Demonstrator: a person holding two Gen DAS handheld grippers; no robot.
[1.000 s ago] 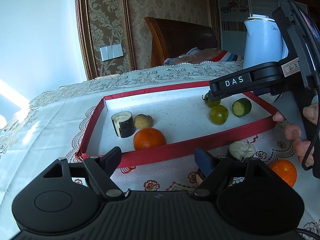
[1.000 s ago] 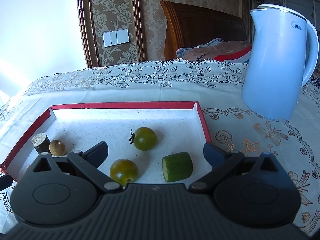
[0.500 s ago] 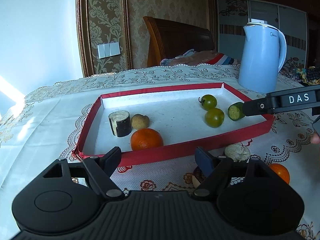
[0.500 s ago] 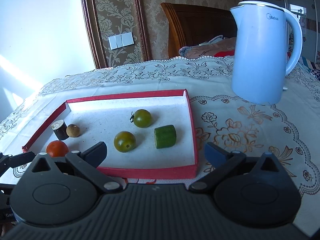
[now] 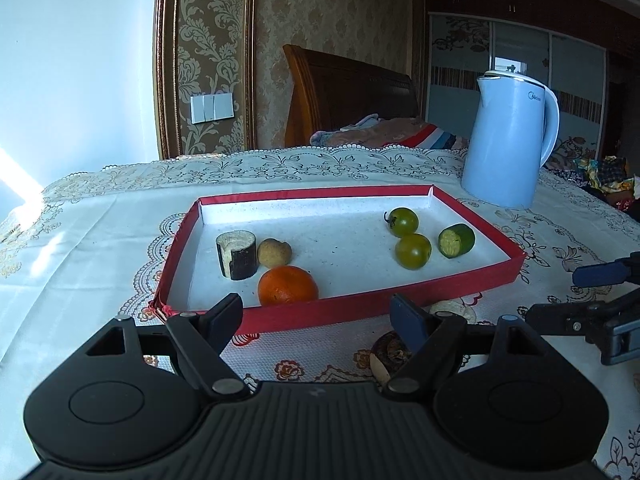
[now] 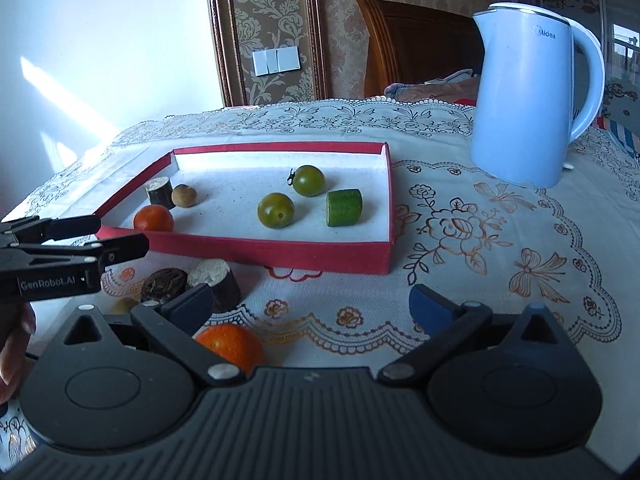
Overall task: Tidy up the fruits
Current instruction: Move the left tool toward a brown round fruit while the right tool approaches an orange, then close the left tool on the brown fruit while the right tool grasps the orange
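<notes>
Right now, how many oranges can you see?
2. One orange sits in the red tray's near-left corner; the other orange lies on the tablecloth outside it. More could be hidden behind the claws.

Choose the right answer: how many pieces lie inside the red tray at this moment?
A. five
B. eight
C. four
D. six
D: inside the red tray lie an orange, a dark cut piece, a small brown fruit, two green tomatoes and a cucumber piece; the other pieces sit outside on the tablecloth.
</notes>
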